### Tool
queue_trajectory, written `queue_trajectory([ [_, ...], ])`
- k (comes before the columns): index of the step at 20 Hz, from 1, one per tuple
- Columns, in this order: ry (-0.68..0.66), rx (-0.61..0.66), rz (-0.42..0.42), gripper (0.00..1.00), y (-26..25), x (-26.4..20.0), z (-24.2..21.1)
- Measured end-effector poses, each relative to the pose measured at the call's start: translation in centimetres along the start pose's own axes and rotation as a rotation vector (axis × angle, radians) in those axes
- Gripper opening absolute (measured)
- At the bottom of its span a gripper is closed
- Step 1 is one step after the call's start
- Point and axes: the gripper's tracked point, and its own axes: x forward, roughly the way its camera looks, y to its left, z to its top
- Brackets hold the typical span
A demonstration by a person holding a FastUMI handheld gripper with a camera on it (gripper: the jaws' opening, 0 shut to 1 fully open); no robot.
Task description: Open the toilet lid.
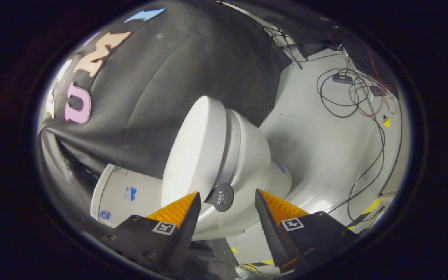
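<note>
Just ahead of the tongs stands the toilet, seen at a strong tilt, its base on the pale floor and its tank back against the black cloth wall. The toilet lid shows its smooth outer face toward the camera and sits close over the seat, with only a narrow seam between them, so I judge the lid to be still down, or lifted very slightly at most; the tilt makes it hard to say which. A small dark round tab hangs off the lid's front edge, and it lies between the two fingers, nearer the left one.

The tongs are spread wide and hold nothing; whether the left fingertip brushes the tab I cannot tell. By my reading the task is at its start: the approach is made, while the grip on the tab or lid edge and the whole upward swing toward the tank remain to be done.

As for containers, the bowl is covered by lid and seat, so its contents are hidden, and the tank is closed too. Loose cables lie on the floor well beyond the toilet
</note>
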Motion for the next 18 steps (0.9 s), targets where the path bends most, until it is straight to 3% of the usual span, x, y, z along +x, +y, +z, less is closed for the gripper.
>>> queue_trajectory([
  [1, 0.006, 0.016, 0.031, 0.83, 0.8, 0.5, -0.1],
  [4, 0.015, -0.016, 0.036, 0.38, 0.7, 1.6, -0.7],
  [5, -0.003, 0.002, 0.036, 0.39, 0.2, -0.8, 0.4],
  [6, -0.028, 0.057, 0.024, 0.09, 0.3, 1.3, 0.1],
  [12, -0.068, 0.049, 0.06, 0.04, 1.1, 1.3, -0.1],
  [18, -0.093, 0.058, 0.044, 0.01, 1.1, 1.1, 0.0],
])
